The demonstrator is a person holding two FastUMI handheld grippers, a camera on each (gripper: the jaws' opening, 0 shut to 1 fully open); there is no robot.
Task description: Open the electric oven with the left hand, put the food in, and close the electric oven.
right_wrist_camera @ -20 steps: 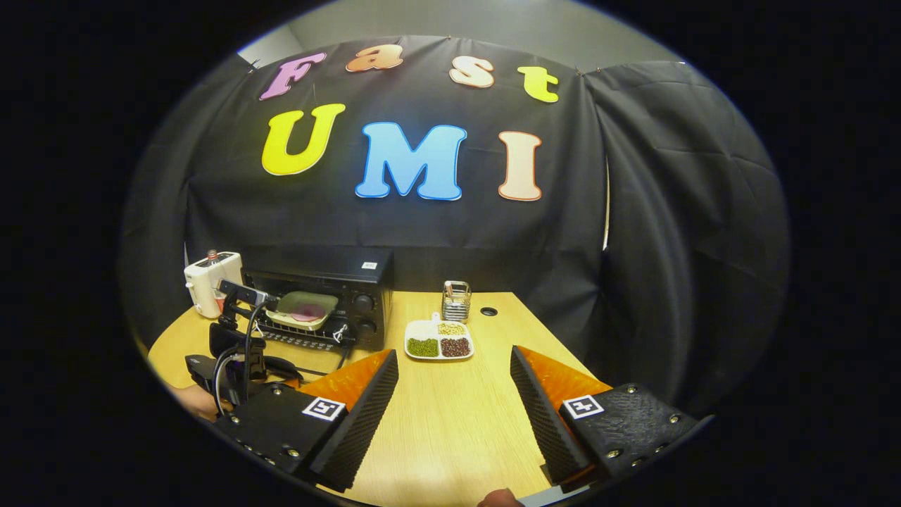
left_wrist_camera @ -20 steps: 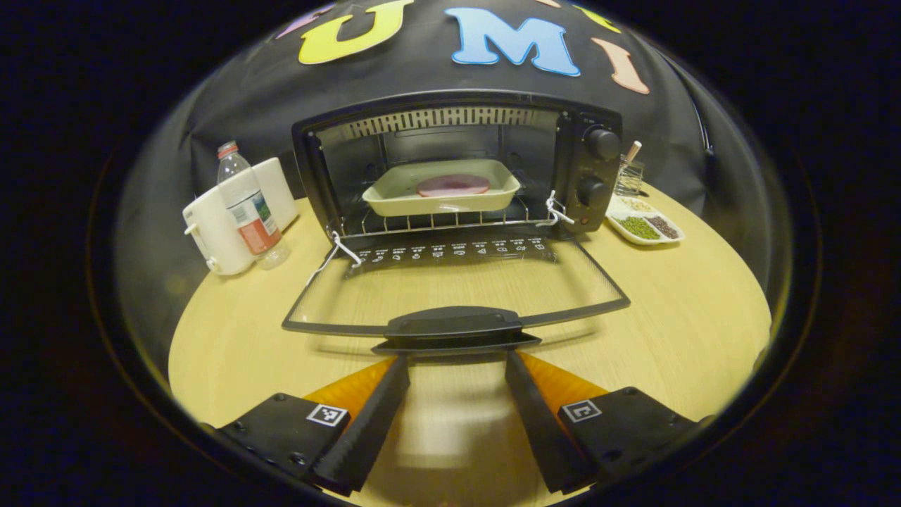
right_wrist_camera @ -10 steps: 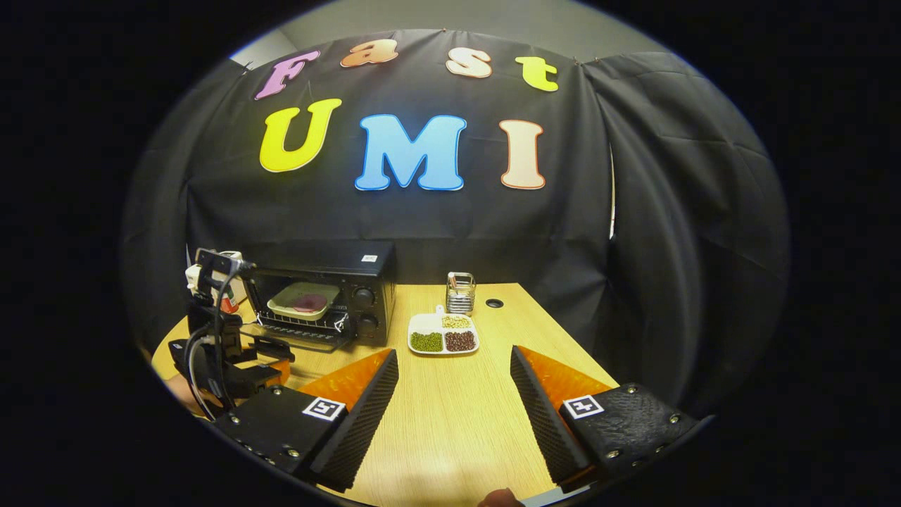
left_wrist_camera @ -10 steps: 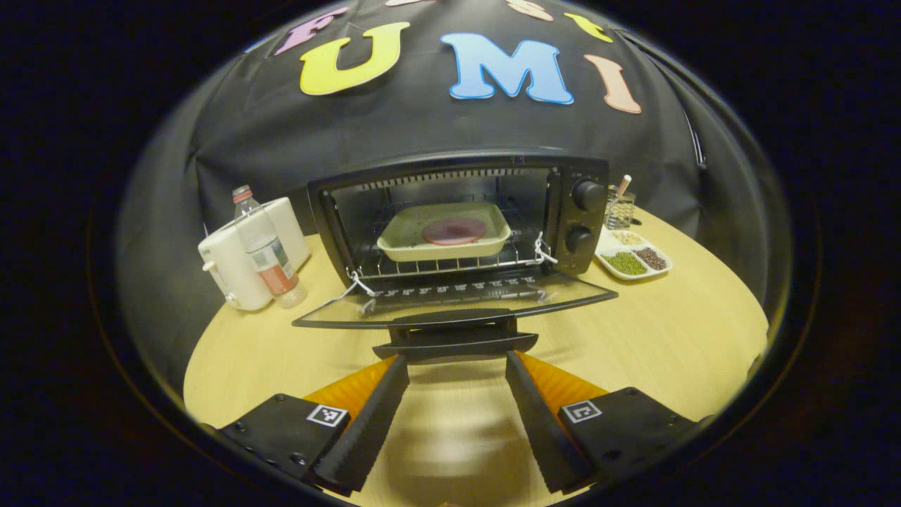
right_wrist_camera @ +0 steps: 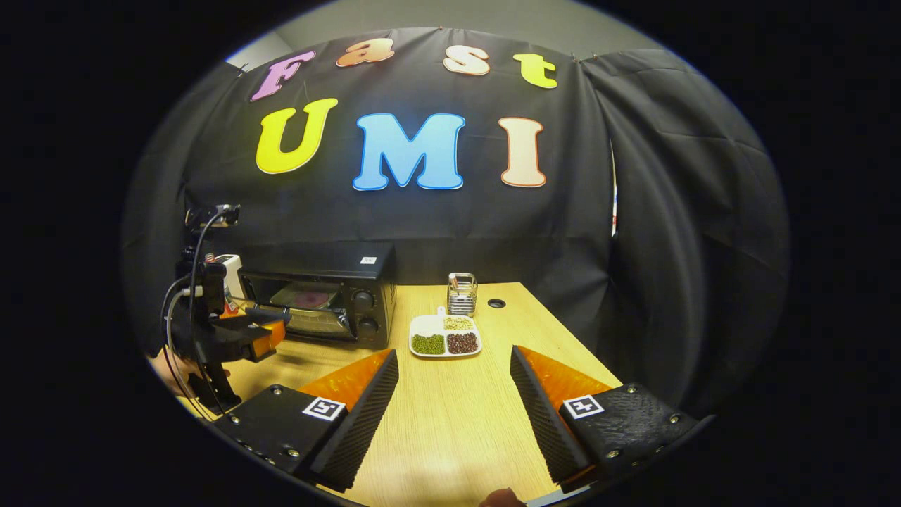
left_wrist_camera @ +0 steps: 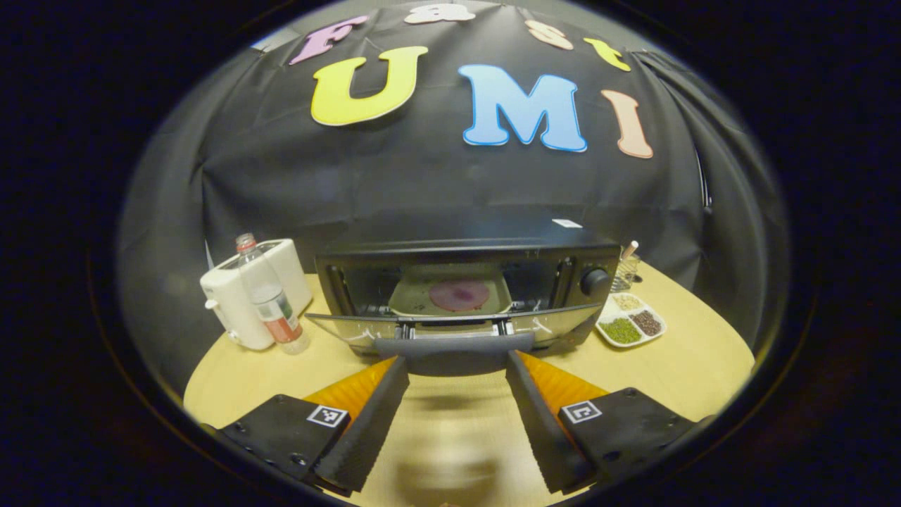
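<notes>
The black electric oven (left_wrist_camera: 464,282) stands at the middle of the table, and its glass door (left_wrist_camera: 450,325) is tilted up, partly shut. Inside, a cream baking tray (left_wrist_camera: 415,299) holds a round pink slice of food (left_wrist_camera: 459,294). The door handle (left_wrist_camera: 454,345) lies across the tips of my left gripper (left_wrist_camera: 456,362), whose fingers stand wide open under it. In the right gripper view the oven (right_wrist_camera: 331,292) is at the left, with the left gripper (right_wrist_camera: 257,336) at its door. My right gripper (right_wrist_camera: 454,366) hovers open over bare table with nothing in it.
A water bottle (left_wrist_camera: 267,303) and a white appliance (left_wrist_camera: 229,299) stand left of the oven. A divided dish of beans (left_wrist_camera: 628,325) and a metal holder (left_wrist_camera: 623,271) sit to its right. The round wooden table (left_wrist_camera: 676,366) has open room in front.
The oven door has swung up from lying flat open to partly shut, and the left gripper has risen with the handle at its fingertips. The right gripper has hardly moved.
</notes>
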